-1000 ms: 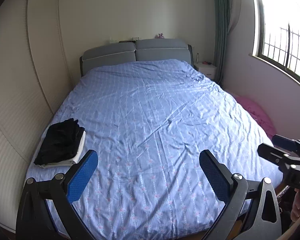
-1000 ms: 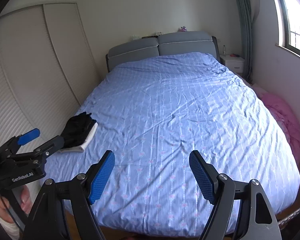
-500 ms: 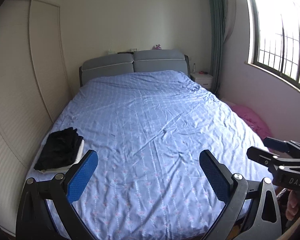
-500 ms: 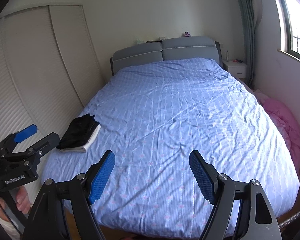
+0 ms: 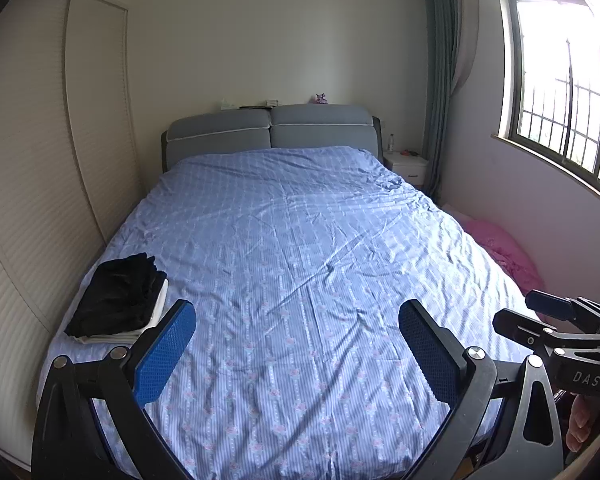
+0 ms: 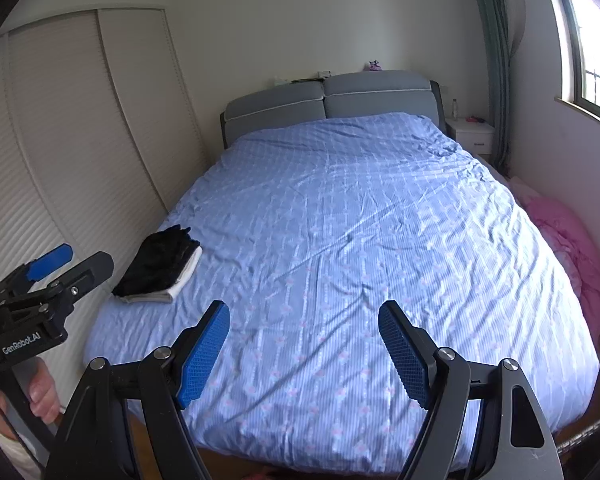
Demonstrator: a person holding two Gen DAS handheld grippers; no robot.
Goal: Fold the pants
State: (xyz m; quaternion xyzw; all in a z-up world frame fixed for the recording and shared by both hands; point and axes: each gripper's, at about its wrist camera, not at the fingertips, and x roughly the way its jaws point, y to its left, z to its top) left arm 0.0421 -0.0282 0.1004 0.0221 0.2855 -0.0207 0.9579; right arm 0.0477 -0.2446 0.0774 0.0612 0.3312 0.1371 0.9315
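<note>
Pants [image 5: 118,294] folded on white cloth [image 5: 156,312] | bed [image 5: 320,280] left edge | wardrobe [image 5: 40,160] beside

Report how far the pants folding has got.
Done: black pants lie folded on a folded white garment at the bed's left edge. In hand: nothing; left gripper and right gripper both hang open over the sheet. Left: no unfolded pants show on the bed, so this may be finished or between items.

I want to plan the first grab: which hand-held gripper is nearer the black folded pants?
Left. The left hand-held gripper hangs just right of the black folded pants; the right hand-held gripper sits farther right.
</note>
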